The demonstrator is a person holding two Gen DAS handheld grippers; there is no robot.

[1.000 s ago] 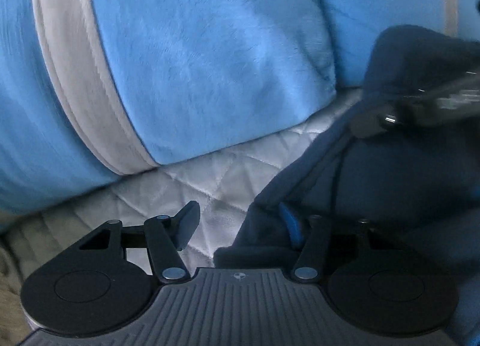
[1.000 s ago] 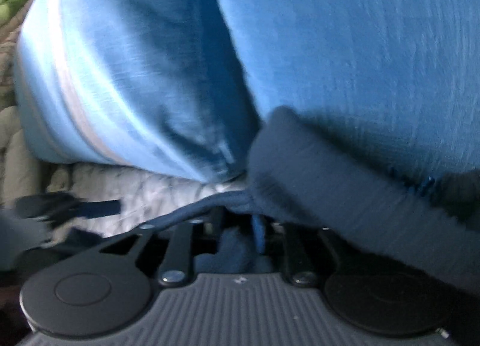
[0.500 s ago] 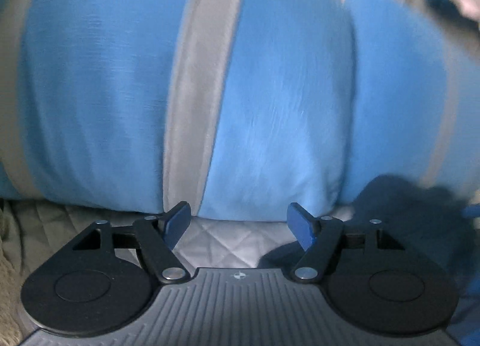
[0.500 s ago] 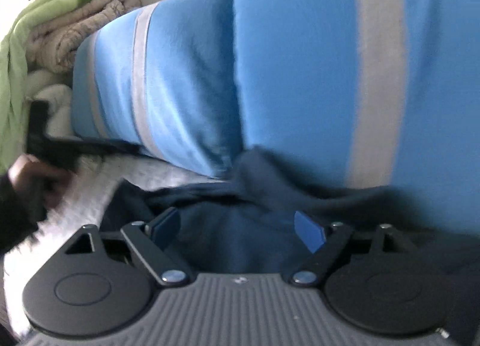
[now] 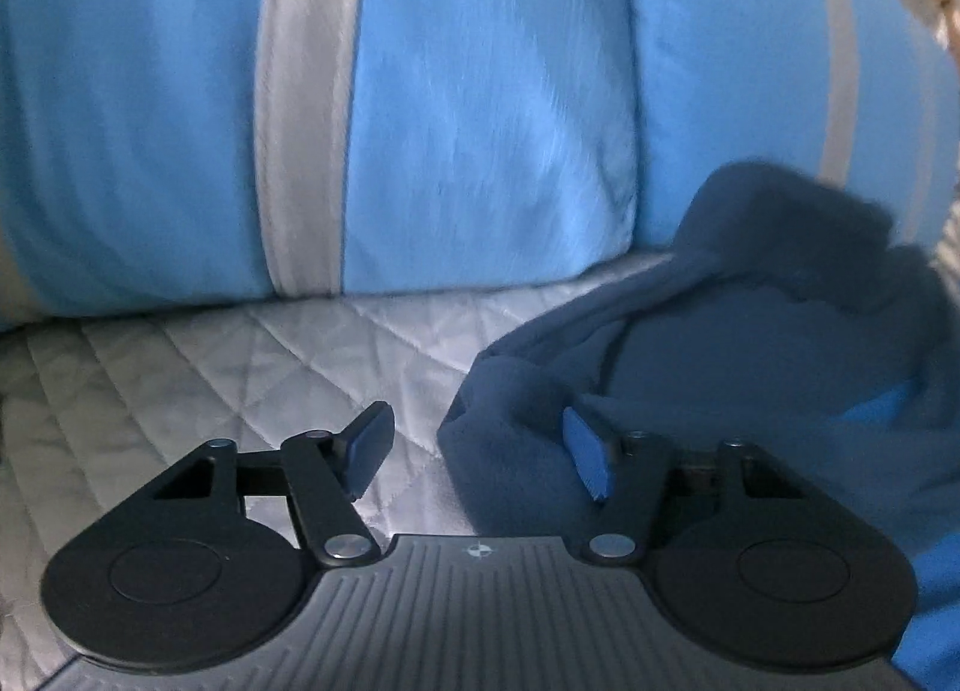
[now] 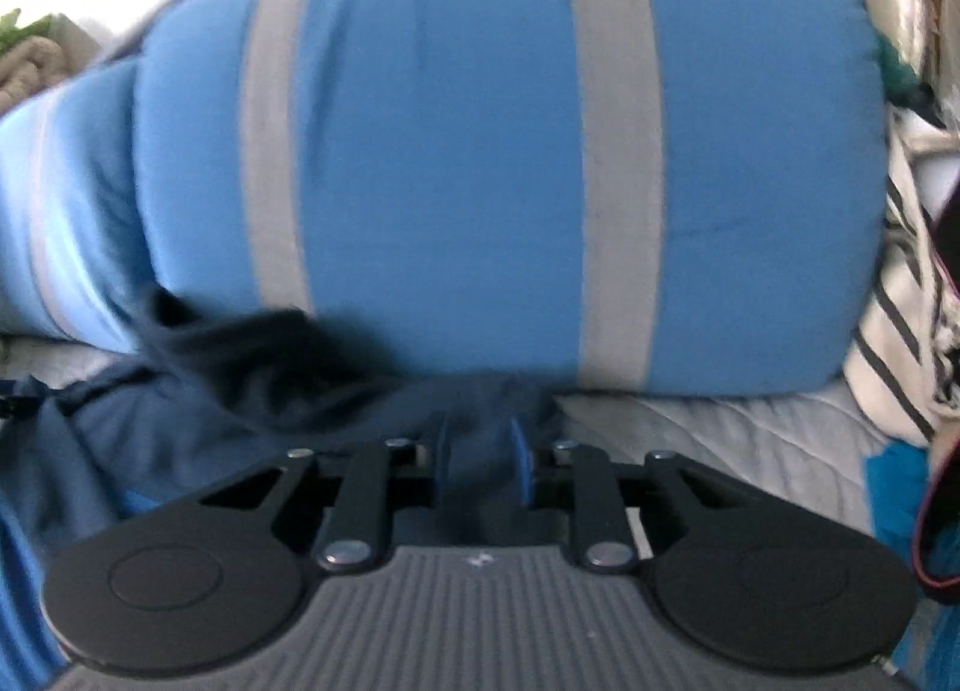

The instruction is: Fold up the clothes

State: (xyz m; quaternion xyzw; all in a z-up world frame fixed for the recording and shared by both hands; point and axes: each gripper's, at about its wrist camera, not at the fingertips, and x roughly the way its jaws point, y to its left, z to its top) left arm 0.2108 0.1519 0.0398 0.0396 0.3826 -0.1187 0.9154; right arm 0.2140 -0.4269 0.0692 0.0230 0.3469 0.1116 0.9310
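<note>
One rumpled navy garment (image 5: 750, 331), blue lining showing.

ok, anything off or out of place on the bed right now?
Only the navy garment: it lies bunched and rumpled against the blue pillow, not flat on the quilted cover. The right tongs are closing on a fold of it; the left tongs are closing at its edge.
</note>
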